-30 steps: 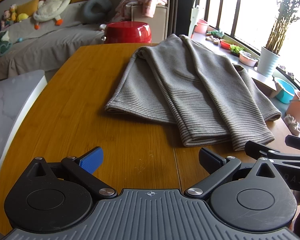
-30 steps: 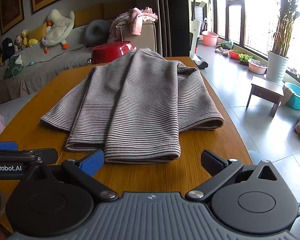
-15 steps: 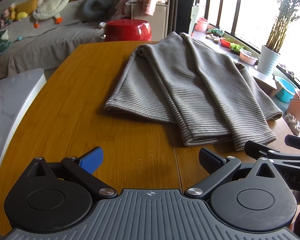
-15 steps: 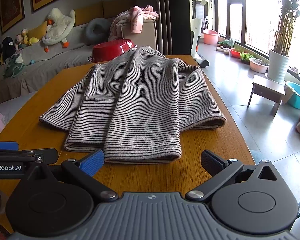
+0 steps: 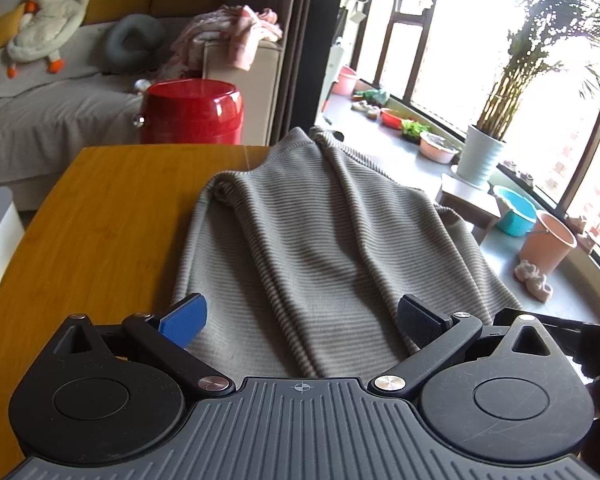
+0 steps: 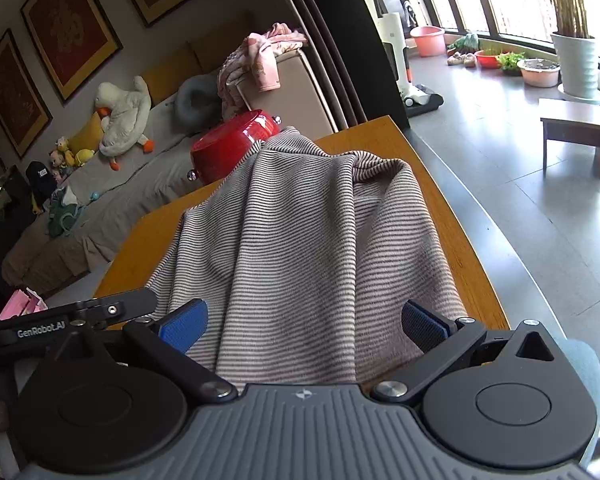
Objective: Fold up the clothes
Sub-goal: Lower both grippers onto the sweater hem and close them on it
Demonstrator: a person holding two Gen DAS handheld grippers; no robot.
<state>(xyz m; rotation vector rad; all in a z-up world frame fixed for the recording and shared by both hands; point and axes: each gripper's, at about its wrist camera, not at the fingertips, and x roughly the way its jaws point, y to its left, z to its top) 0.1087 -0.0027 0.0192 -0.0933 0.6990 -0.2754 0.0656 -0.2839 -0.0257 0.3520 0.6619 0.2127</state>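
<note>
On the yellow wooden table (image 5: pixel 100 216) lies the striped grey garment (image 5: pixel 320 240), folded lengthwise with its narrow end toward the far edge and its near hem running under both tools. Left gripper (image 5: pixel 300 320): jaws spread wide, the blue pad on the left and the dark pad on the right standing over the near part of the cloth, with a raised lengthwise fold of the fabric lying between them; whether the pads touch the cloth cannot be told, and nothing is pinched. Right gripper (image 6: pixel 304 322): jaws likewise spread wide, straddling the near hem, the striped fabric filling the whole gap between the pads and disappearing beneath the grey body of the tool. Both tools sit side by side at the near end of the garment, each one's black linkage showing at the edge of the other's view. Far part of the cloth: bunched into a soft ridge, its tip close to the far table edge. Beyond that edge stands a red stool (image 5: pixel 192 110), then a grey-covered sofa (image 5: pixel 40 120) bearing a plush duck (image 6: pixel 124 112). Pink clothes (image 6: pixel 260 64) are heaped on a beige cabinet. To the right, by the bright window, stands a potted plant (image 5: pixel 480 156) with coloured basins on the floor.
</note>
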